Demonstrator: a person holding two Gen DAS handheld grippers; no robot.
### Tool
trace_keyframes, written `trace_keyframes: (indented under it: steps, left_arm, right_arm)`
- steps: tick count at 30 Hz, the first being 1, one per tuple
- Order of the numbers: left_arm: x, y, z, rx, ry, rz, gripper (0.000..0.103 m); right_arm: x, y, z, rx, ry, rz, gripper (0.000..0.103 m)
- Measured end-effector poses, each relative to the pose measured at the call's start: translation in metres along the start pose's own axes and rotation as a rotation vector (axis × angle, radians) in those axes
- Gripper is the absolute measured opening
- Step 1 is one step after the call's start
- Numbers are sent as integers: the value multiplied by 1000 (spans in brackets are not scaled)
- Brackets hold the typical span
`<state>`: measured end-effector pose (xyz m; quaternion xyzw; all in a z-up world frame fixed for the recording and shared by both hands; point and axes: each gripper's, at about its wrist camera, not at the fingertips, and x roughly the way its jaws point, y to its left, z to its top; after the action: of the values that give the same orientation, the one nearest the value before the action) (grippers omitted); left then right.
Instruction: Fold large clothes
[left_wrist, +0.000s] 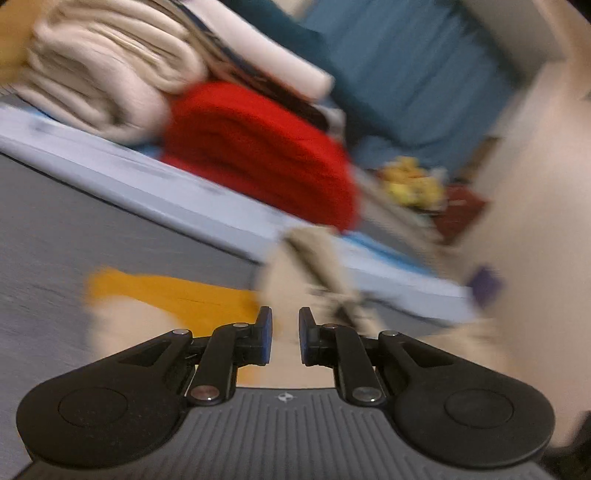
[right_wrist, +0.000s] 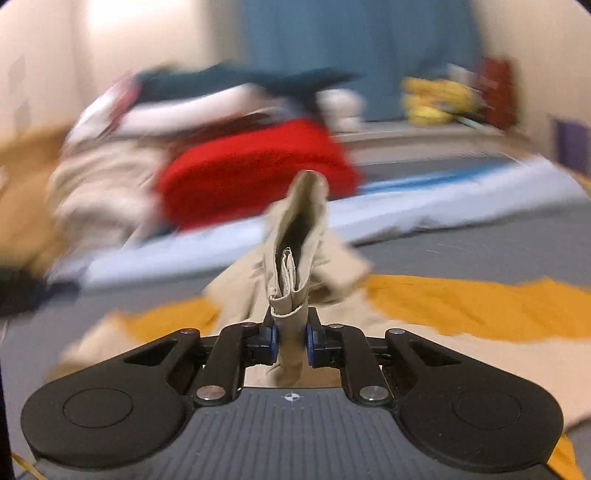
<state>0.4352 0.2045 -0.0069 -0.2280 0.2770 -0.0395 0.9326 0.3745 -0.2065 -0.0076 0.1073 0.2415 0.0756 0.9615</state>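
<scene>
My right gripper (right_wrist: 291, 339) is clamped on a bunched fold of the beige garment (right_wrist: 295, 258); the cloth fills the gap between the blue pads and stands up from them as a narrow ridge. Its long axis runs away from me toward the far pile, the upper end curling into an open loop. Below and to both sides the rest of the garment spreads over a yellow cloth (right_wrist: 480, 306) on the grey floor (right_wrist: 480, 247). My left gripper (left_wrist: 285, 334) has its jaws a narrow gap apart with nothing pressed between the pads; beige cloth (left_wrist: 306, 266) shows past the tips, just right of them, too blurred to tell whether it touches. In that view the yellow cloth (left_wrist: 177, 291) lies near left on the floor (left_wrist: 74, 229). Far off, a red fold (right_wrist: 251, 173) sits on a pale blue mat (right_wrist: 406, 206) with cream cloth (left_wrist: 103, 74) stacked to its left. A teal curtain (right_wrist: 351, 55) hangs at the back, with yellow things (right_wrist: 436, 99) at the far right.
</scene>
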Motion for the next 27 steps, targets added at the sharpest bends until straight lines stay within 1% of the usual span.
trace_keyframes:
  steps: [2, 3, 4, 6, 8, 10, 11, 12, 13, 14, 15, 16, 17, 18, 19, 20, 22, 24, 25, 26, 27]
  left_arm:
    - [7, 8, 0, 8, 44, 80, 15]
    - [11, 13, -1, 14, 81, 120, 15]
    - [17, 15, -4, 22, 113, 143, 15]
    - [26, 19, -11, 50, 191, 188, 15]
    - [36, 23, -19, 78, 251, 205, 15]
    - [43, 22, -25, 102, 296, 202, 15]
    - [46, 22, -28, 114, 323, 190, 18]
    - [50, 21, -32, 131, 356, 179, 25]
    - [53, 19, -37, 154, 396, 182, 28]
    - [60, 21, -46, 180, 435, 201, 34]
    - [64, 22, -54, 205, 467, 228, 35]
    - [69, 26, -64, 235, 504, 265, 35]
    - [73, 29, -71, 256, 527, 293, 35]
    - [75, 32, -75, 273, 537, 313, 35]
    - [73, 32, -75, 283, 534, 323, 35]
    - [70, 31, -72, 281, 521, 319, 35]
    - [60, 26, -64, 259, 482, 261, 35]
    - [53, 20, -60, 252, 456, 202, 35]
    - [54, 19, -63, 256, 469, 192, 35]
    - [58, 21, -70, 262, 502, 203, 35]
    - [66, 23, -77, 270, 541, 228, 35]
  right_arm:
    - [3, -26, 4, 101, 4, -84, 14]
    - [5, -39, 5, 142, 13, -136, 14]
    - [7, -48, 5, 169, 20, -175, 14]
    - [9, -66, 6, 218, 27, -225, 14]
    - [8, -77, 6, 260, 31, -232, 14]
    - [10, -83, 7, 285, 48, -223, 14]
    - [12, -84, 7, 292, 59, -225, 15]
    - [13, -86, 7, 303, 65, -246, 16]
    - [14, -85, 8, 314, 72, -267, 17]
    - [17, -90, 6, 326, 85, -291, 18]
    - [19, -94, 4, 335, 102, -333, 20]
    - [21, -99, 0, 338, 113, -390, 27]
    - [25, -101, -1, 337, 120, -457, 30]
    - [24, -104, -2, 337, 116, -524, 32]
    - [25, -106, -1, 341, 107, -561, 32]
    - [24, -108, -1, 349, 95, -578, 32]
    - [21, -111, 3, 367, 58, -580, 32]
    - [18, -113, 4, 374, 23, -540, 33]
    - [20, -113, 5, 380, 25, -493, 33]
    - [21, -116, 1, 393, 46, -429, 34]
    - [29, -119, -2, 422, 87, -354, 34]
